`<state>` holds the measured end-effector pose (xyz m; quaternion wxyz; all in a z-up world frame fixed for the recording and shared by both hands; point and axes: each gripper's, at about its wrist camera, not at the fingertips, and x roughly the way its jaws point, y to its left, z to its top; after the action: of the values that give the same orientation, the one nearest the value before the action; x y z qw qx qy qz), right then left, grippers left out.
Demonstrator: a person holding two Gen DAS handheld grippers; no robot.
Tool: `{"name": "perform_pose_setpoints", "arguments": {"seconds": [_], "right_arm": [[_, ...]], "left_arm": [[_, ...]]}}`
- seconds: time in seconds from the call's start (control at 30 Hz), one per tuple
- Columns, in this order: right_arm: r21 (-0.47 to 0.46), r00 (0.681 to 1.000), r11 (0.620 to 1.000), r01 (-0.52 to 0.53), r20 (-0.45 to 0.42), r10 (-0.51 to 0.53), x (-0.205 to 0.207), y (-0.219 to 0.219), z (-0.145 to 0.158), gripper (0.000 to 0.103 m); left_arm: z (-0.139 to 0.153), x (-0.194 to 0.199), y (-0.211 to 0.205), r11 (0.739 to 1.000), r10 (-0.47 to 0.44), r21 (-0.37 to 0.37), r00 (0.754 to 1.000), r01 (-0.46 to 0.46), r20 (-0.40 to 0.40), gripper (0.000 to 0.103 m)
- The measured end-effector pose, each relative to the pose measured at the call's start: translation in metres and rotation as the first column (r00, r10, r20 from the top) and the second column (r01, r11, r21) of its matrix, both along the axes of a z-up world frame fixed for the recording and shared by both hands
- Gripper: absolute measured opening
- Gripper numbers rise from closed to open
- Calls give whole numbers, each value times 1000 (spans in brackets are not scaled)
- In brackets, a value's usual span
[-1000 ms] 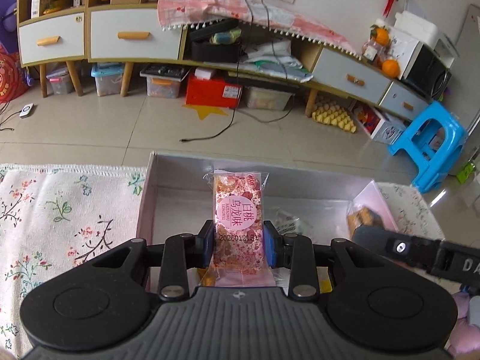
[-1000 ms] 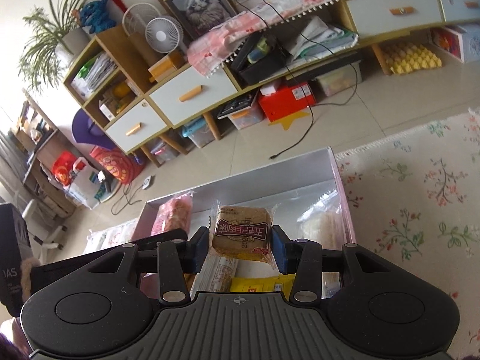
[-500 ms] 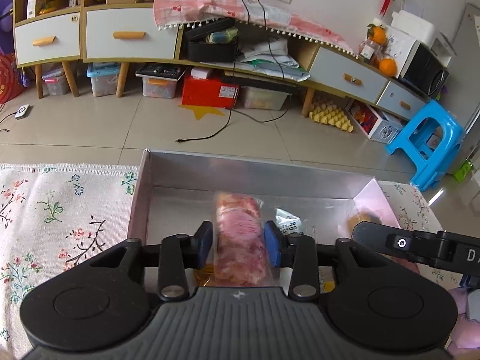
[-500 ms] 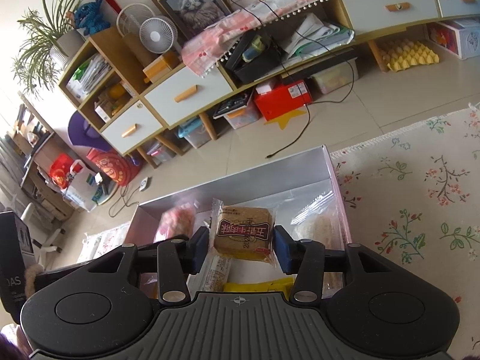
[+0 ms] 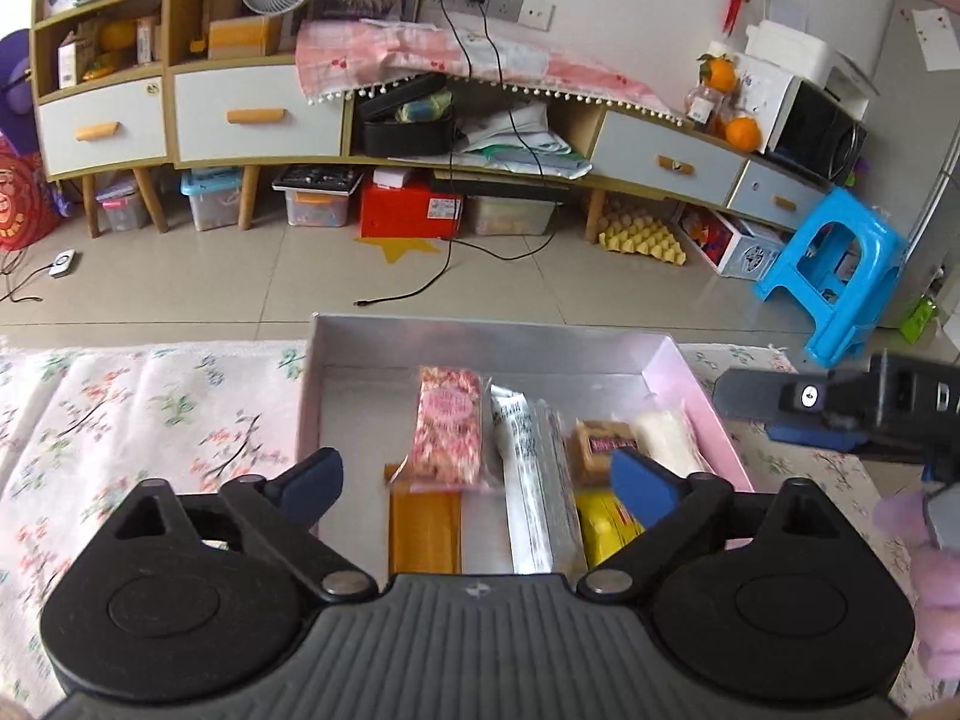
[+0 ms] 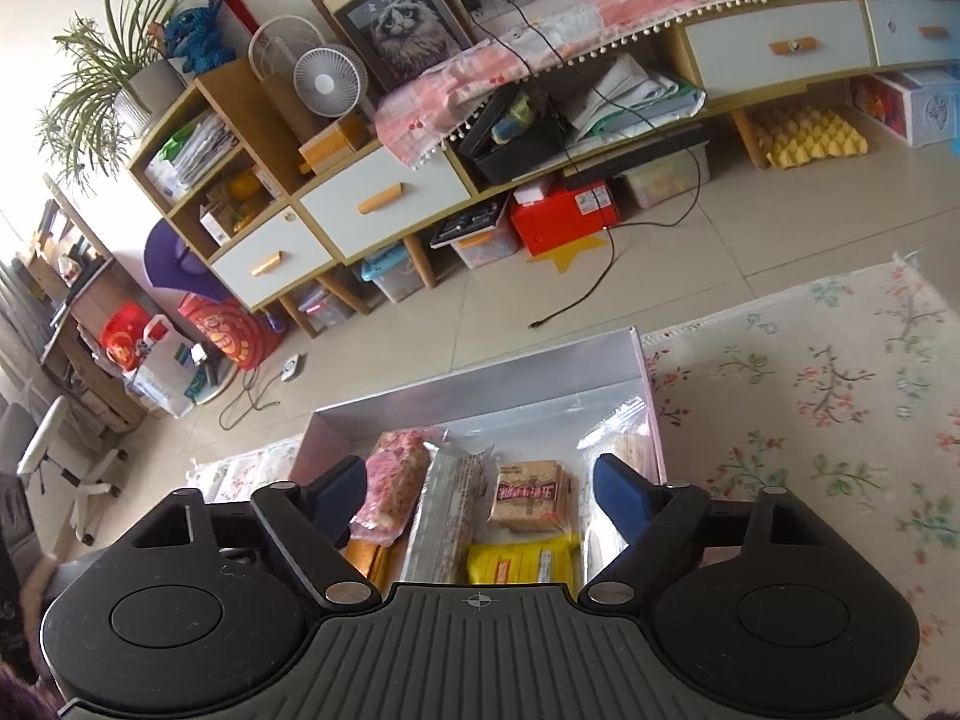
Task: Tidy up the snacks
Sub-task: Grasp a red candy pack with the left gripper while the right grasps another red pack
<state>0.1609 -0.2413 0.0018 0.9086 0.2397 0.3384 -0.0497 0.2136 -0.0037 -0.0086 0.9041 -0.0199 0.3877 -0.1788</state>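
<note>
Nearest the lens, the black body of each claw cuts off the near end of the tray, so we cannot see the tray's near wall or how far the front packets run. We note the left claw (image 5: 477, 483) with jaws opening, spread wide and pressing on nothing; the snacks lie below the gap between the blue pads. The right claw (image 6: 480, 495) likewise has its jaws opening, wide apart and empty above the packets. The snacks lie in the silver tray (image 5: 480, 339), which rests on a floral cloth (image 5: 150, 420); what carries the cloth is hidden. In the front row we make out an orange packet (image 5: 423, 531) and a yellow packet (image 5: 603, 525), both partly covered by the claw body. Behind them, the pink packet (image 5: 450, 429) lies flat, its long axis running away from the camera toward the far wall. Just to its right a long silver packet (image 5: 531, 480) lies parallel, blurred and its print unreadable. Next comes a brown biscuit packet (image 5: 600, 444), smeared in the left view, sharper in the right view (image 6: 531, 495). A pale packet (image 5: 666, 438) lies along the right wall, contents unclear. Beyond the tray a blue stool (image 5: 834, 282) stands on the tiled floor.
</note>
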Motion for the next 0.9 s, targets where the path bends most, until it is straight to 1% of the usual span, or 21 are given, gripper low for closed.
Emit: {"name": "perform_pose_setpoints", "arguments": {"seconds": [0.07,0.13,0.2,0.43,0.5,0.57,0.6,0.67,0.7,0.8,0.87,0.9], "right_arm": [[-5,1000,1000,-5,-6,5,-8,6,8,87],[-14,1000,1000,-13,-14,13,-16,12,15,90],[-30,999,999,-27,-20,26,-26,19,19,91],[-77,996,995,-64,-60,59,-62,46,22,94],[-91,995,993,-76,-77,69,-69,53,21,94],[-111,992,991,-75,-114,62,-74,60,19,94],[-123,990,990,-69,-131,53,-77,62,19,94],[-135,986,988,-68,-158,47,-80,70,17,94],[-126,985,989,-77,-162,56,-83,73,16,94],[-81,983,992,-101,-160,87,-88,84,12,94],[-71,983,990,-118,-152,107,-91,92,8,95],[-69,983,990,-127,-145,116,-92,97,4,96]], "left_arm": [[4,-11,2,1000,9,5,1000,-9,3,98],[7,-21,5,1000,25,5,1000,-25,-1,100],[9,-32,8,999,37,11,999,-37,-7,102],[13,-75,13,992,59,116,998,-58,-6,102],[15,-86,15,985,76,156,997,-74,-3,103],[16,-96,17,976,99,194,995,-96,-7,103],[16,-101,19,974,109,201,994,-104,-12,103],[15,-108,23,974,126,193,992,-118,-27,103],[14,-112,26,974,134,191,990,-124,-39,103],[8,-120,33,973,155,184,986,-141,-64,103],[3,-124,38,973,171,170,983,-158,-67,103],[-1,-127,40,969,186,179,980,-171,-65,102]]}}
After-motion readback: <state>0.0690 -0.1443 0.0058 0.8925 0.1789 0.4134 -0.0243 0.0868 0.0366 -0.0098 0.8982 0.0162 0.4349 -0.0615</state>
